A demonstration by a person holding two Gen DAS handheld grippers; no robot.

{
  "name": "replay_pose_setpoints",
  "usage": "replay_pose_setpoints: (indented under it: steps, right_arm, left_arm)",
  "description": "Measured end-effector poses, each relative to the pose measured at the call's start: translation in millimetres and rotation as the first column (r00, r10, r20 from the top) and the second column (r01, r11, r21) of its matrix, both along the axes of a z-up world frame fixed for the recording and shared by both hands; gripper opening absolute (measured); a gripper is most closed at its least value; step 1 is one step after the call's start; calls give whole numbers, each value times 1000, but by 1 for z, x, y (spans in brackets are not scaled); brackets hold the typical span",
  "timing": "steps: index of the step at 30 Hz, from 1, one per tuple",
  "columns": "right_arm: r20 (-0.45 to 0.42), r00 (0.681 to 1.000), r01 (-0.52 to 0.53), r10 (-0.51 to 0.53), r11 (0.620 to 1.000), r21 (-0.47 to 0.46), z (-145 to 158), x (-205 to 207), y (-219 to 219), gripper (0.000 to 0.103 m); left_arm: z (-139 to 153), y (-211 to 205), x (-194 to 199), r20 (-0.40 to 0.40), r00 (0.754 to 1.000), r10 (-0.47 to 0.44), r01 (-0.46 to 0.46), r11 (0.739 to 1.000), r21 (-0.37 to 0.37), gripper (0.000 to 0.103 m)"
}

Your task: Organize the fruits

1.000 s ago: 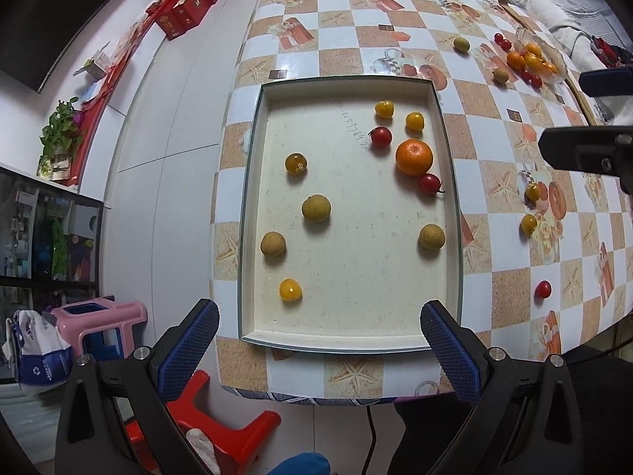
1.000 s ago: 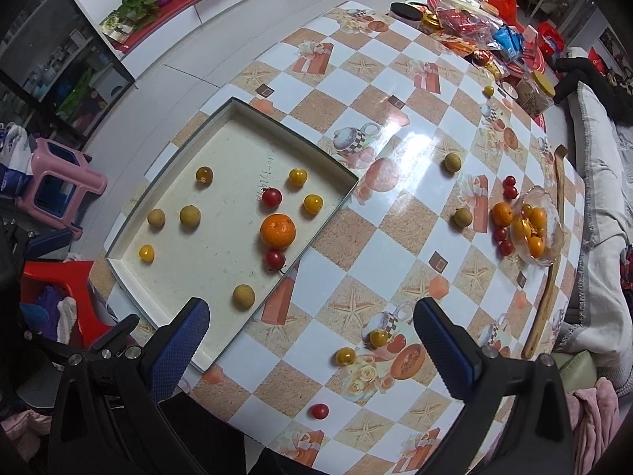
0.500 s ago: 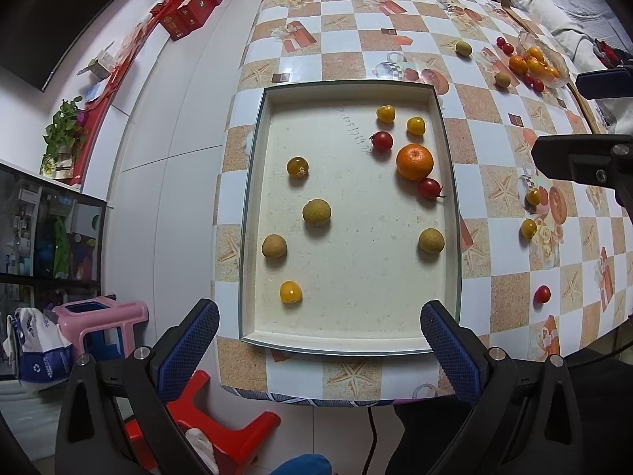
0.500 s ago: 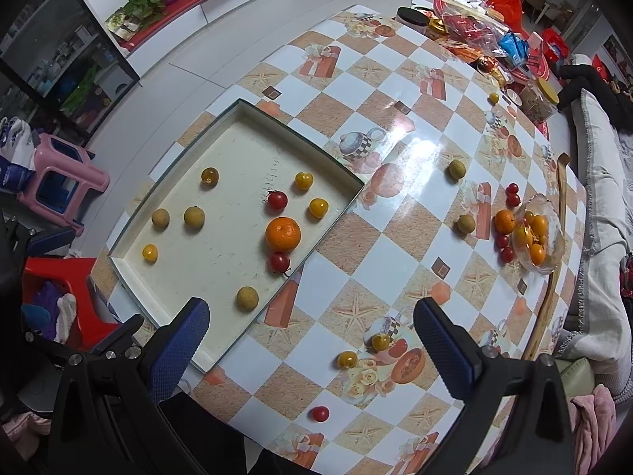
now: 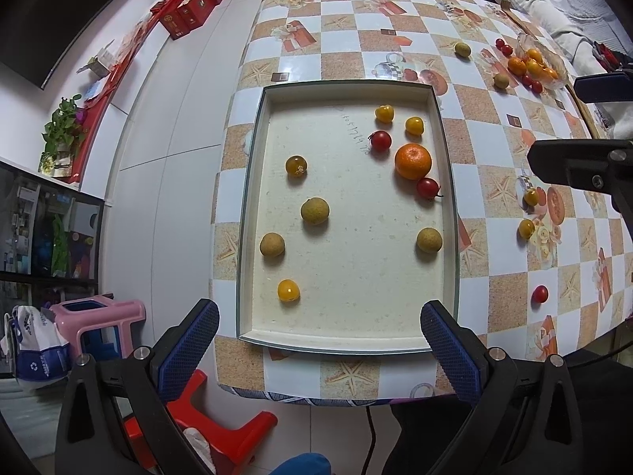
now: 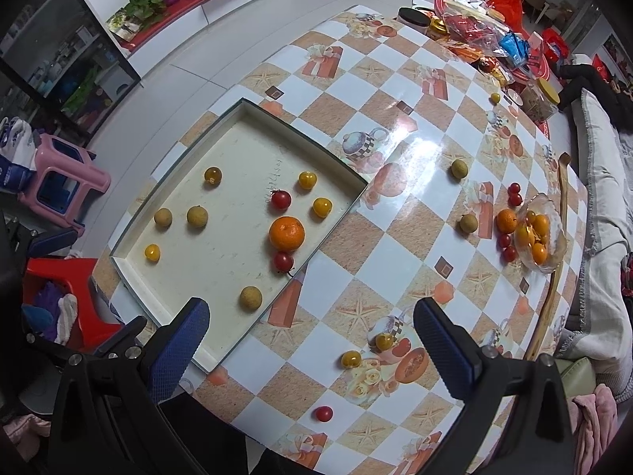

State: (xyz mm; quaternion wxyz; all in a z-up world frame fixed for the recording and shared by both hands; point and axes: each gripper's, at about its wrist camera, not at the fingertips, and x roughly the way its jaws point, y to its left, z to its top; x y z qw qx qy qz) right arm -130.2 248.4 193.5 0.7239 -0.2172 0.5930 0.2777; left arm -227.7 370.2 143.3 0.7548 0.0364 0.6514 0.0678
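A cream tray (image 5: 348, 340) (image 6: 130, 265) lies on the checked table. In it are an orange (image 5: 412, 161) (image 6: 287, 233), red cherry tomatoes (image 5: 380, 139), yellow tomatoes (image 5: 288, 290) and brown longans (image 5: 315, 210). Loose fruit lies on the table to the right: two yellow tomatoes (image 6: 351, 358), a red tomato (image 6: 323, 413) and longans (image 6: 468, 223). A glass bowl (image 6: 554, 237) holds small oranges. My left gripper (image 5: 318, 330) is open above the tray's near edge. My right gripper (image 6: 310, 334) is open above the table beside the tray; it also shows in the left wrist view (image 5: 585, 130).
Snack bags and jars (image 6: 474, 19) crowd the table's far end. A wooden stick (image 6: 554, 277) lies by the bowl. A red stool (image 5: 221, 435) and pink stool (image 5: 99, 320) stand on the floor by the table's near corner. A sofa (image 6: 605, 198) runs along the right.
Both grippers have drifted slightly, so the tray and table sit a little lower in view. No fruit has moved. Both grippers stay open.
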Motion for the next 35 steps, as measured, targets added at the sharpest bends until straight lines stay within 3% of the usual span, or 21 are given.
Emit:
replay_pose_setpoints:
  steps: [30, 35]
  right_arm:
    - [-14, 1000, -17, 17, 1000, -3, -6, -4, 3, 103]
    - [-18, 1000, -22, 22, 1000, -4, -7, -3, 3, 103]
  left_arm:
    - [-4, -4, 2, -11, 1000, 11, -11, 1000, -8, 103]
    - [1, -6, 3, 24, 1000, 10, -9, 1000, -23, 103]
